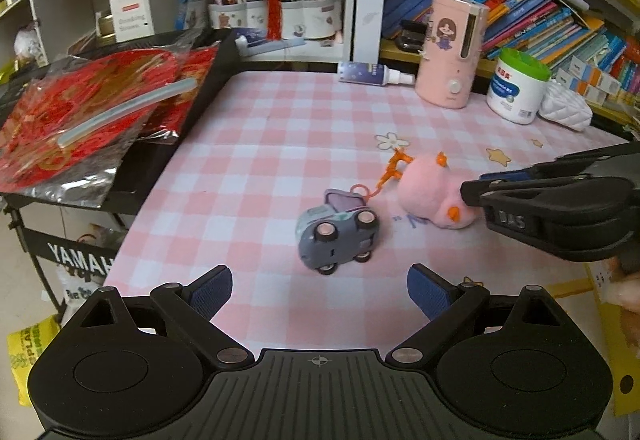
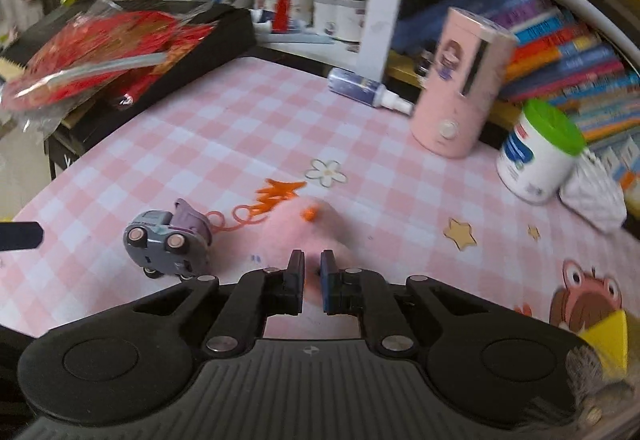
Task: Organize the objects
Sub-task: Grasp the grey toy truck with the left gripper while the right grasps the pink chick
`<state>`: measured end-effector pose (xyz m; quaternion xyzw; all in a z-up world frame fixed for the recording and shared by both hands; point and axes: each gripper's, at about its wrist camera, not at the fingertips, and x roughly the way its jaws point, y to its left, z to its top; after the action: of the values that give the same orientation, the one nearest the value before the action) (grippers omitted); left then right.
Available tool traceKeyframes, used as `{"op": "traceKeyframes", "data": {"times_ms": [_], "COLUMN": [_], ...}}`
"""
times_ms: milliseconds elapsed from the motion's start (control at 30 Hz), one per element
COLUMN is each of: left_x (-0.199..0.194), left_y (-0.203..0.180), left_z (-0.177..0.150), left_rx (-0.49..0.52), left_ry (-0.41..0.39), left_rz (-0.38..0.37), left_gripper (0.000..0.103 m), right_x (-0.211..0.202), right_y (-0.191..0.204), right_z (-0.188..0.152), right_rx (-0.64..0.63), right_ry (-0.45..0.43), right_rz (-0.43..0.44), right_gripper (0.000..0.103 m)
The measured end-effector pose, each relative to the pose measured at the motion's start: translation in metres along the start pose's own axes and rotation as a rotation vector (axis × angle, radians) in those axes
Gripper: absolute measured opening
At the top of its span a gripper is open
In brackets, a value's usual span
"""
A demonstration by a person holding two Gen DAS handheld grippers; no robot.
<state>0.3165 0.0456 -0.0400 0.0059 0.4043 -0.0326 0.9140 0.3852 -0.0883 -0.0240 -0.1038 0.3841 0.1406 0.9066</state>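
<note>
Right wrist view blurred throughout; book spines [image 2: 568,52] at the right unreadable there. Pink plush toy [image 2: 308,236] smeared to a soft mound just ahead of the right gripper [image 2: 313,264], its near edge hidden behind the blue pads, which stand almost together and pinch the plush. Clearer from the left wrist: same plush toy [image 1: 432,196] lying on the pink checked tablecloth [image 1: 256,144], its right side covered by the black right gripper [image 1: 470,194], marked "DAS" on its side. Left gripper [image 1: 320,292] wide open, nothing between its blue fingertips [image 1: 214,290], hovering just short of the grey toy car [image 1: 338,236]. Car tipped on its side, wheels toward the camera, just left of the plush, an orange coiled cord [image 1: 390,172] running between the two; attachment point not clear. "YAMAHA" cut off to "YAMAH" on the black stand [image 1: 80,260] at left. White box on the shelf [image 1: 130,18] reads "Drinking Straws". Label on the green-lidded white tub [image 1: 518,86] too small to read. Fingers of a hand [image 1: 624,292] cut off at the right edge
</note>
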Motion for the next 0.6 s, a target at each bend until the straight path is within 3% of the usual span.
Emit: {"op": "traceKeyframes", "data": {"times_ms": [33, 100, 200, 267, 533, 600], "left_x": [0.001, 0.003, 0.005, 0.005, 0.011, 0.014], "left_y": [-0.001, -0.002, -0.002, -0.002, -0.001, -0.002], "left_z": [0.0, 0.0, 0.0, 0.0, 0.001, 0.002], "left_rx": [0.001, 0.002, -0.003, -0.002, -0.006, -0.009], "left_ry": [0.001, 0.004, 0.008, 0.01, 0.021, 0.021], "left_rz": [-0.001, -0.001, -0.002, -0.001, 0.015, 0.016], "left_gripper": [0.096, 0.096, 0.096, 0.096, 0.096, 0.096], "right_x": [-0.003, -0.006, -0.007, -0.003, 0.043, 0.057], "right_y": [-0.002, -0.003, 0.001, 0.005, 0.019, 0.016], "right_z": [-0.001, -0.001, 0.0, 0.002, 0.013, 0.015], "right_rx": [0.002, -0.016, -0.071, -0.112, -0.229, -0.206], "right_ry": [-0.007, -0.019, -0.042, -0.035, 0.042, 0.088], "right_rz": [-0.003, -0.011, 0.006, 0.02, 0.008, 0.015], "right_gripper": [0.016, 0.057, 0.077, 0.085, 0.087, 0.08]}}
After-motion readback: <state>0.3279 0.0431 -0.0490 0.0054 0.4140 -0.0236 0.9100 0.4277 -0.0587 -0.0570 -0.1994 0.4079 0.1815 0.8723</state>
